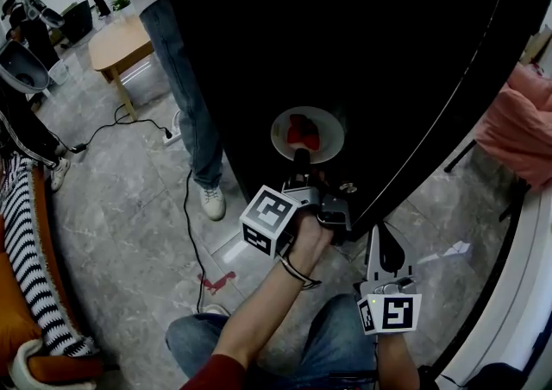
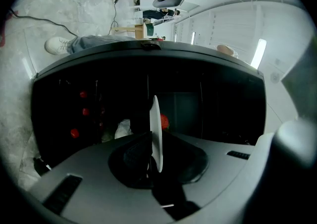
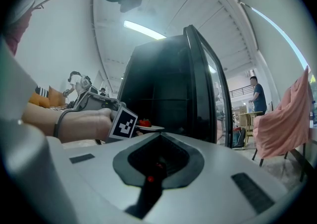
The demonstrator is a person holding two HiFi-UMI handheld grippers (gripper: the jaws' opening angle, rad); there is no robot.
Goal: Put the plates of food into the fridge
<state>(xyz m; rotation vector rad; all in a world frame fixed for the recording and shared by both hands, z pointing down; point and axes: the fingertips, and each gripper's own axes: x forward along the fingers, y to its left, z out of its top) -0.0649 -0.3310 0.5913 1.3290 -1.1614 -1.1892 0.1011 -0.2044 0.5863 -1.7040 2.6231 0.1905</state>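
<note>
Pinches the plate (image 1: 281, 136) by its near rim in the left gripper (image 1: 302, 155) at the mouth of the dark fridge (image 1: 362, 43), with the right gripper (image 1: 385, 252) pressed together on nothing below, and risks sagging on that one-edge grip, spilling the red food (image 1: 302, 131), or clipping the opening's edge.
</note>
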